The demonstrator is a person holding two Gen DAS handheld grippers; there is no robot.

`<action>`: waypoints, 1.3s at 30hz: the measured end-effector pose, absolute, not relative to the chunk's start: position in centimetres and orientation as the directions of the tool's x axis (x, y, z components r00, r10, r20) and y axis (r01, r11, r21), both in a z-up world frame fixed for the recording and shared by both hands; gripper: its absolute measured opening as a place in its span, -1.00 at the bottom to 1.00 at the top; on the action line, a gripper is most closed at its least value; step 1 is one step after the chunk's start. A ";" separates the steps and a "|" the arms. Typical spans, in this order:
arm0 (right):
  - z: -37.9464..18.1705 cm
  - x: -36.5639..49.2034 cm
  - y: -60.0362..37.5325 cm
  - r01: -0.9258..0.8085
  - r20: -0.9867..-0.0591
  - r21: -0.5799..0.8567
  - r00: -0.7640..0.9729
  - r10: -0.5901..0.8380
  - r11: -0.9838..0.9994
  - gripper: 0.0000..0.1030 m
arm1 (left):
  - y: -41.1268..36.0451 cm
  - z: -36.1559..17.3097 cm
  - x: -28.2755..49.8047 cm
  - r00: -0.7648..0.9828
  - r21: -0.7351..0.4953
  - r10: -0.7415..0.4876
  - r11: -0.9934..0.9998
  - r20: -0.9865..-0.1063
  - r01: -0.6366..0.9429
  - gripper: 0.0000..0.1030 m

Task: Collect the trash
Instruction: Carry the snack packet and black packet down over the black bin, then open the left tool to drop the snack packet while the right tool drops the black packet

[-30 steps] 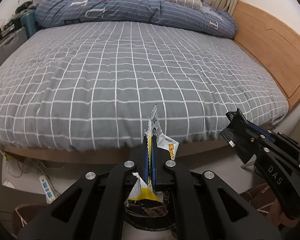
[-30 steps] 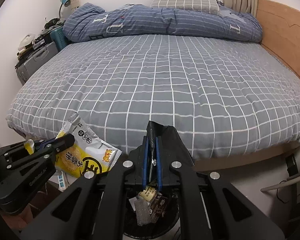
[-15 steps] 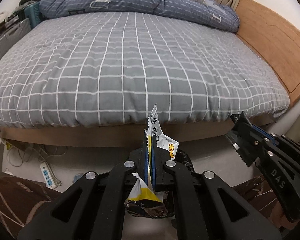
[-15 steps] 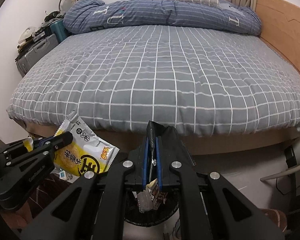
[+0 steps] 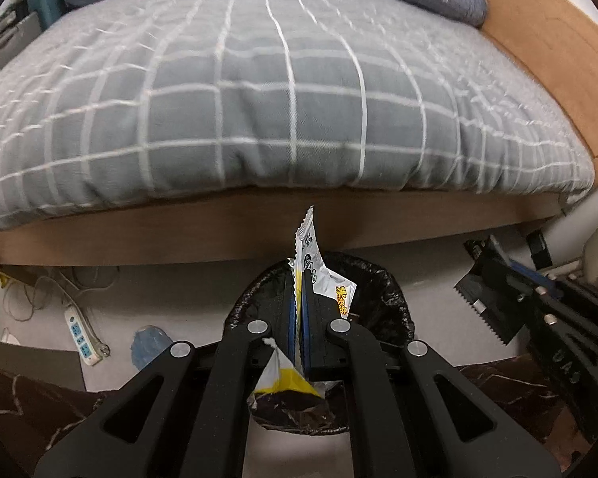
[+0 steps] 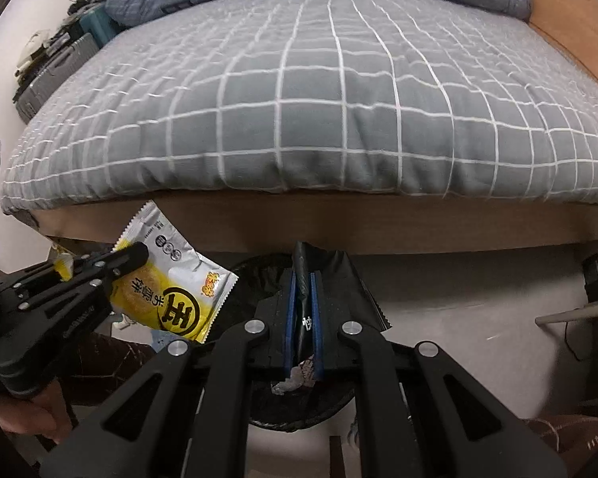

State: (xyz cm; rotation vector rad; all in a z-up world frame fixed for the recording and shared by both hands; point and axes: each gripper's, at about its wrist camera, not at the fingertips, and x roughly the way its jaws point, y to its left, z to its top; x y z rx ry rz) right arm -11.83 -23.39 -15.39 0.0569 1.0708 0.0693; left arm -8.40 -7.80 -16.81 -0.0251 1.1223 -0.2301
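Both grippers are clamped on trash, the left gripper (image 5: 299, 310) on a yellow snack wrapper (image 6: 171, 294) and the right gripper (image 6: 303, 318) on a black wrapper (image 6: 339, 279), each standing edge-up directly above the black-lined bin (image 5: 382, 290) below.

Each view is taken from a wrist camera set just behind its own tongs, aimed steeply down and forward along them. The foot of the bed (image 5: 283, 119) is faced from close by, low near the floor. The bed, its wooden base and the black-lined bin (image 5: 382, 298) are shared by both views. In each view the other hand's tongs are caught at the edge.
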 end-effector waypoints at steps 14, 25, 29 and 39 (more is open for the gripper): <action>-18.7 -10.5 -27.4 0.043 -0.903 0.087 0.425 0.060 0.995 -0.86 | -12.6 -21.4 -6.3 0.349 -0.088 -0.169 0.968 -0.922 0.236 -0.89; -19.1 -10.1 -24.4 -0.001 -0.905 0.088 0.417 0.080 0.996 -0.86 | -10.9 -20.0 -6.9 0.416 -0.032 -0.123 0.976 -0.901 0.218 0.64; -19.3 -9.8 -22.4 -0.026 -0.907 0.089 0.411 0.092 0.996 -0.86 | -9.1 -19.5 -7.1 0.429 -0.011 -0.095 0.981 -0.898 0.194 0.88; -19.9 -9.2 -17.3 -0.104 -0.913 0.090 0.389 0.124 0.990 -0.80 | -3.3 -19.1 -7.9 0.460 -0.011 -0.057 0.995 -0.886 0.102 0.89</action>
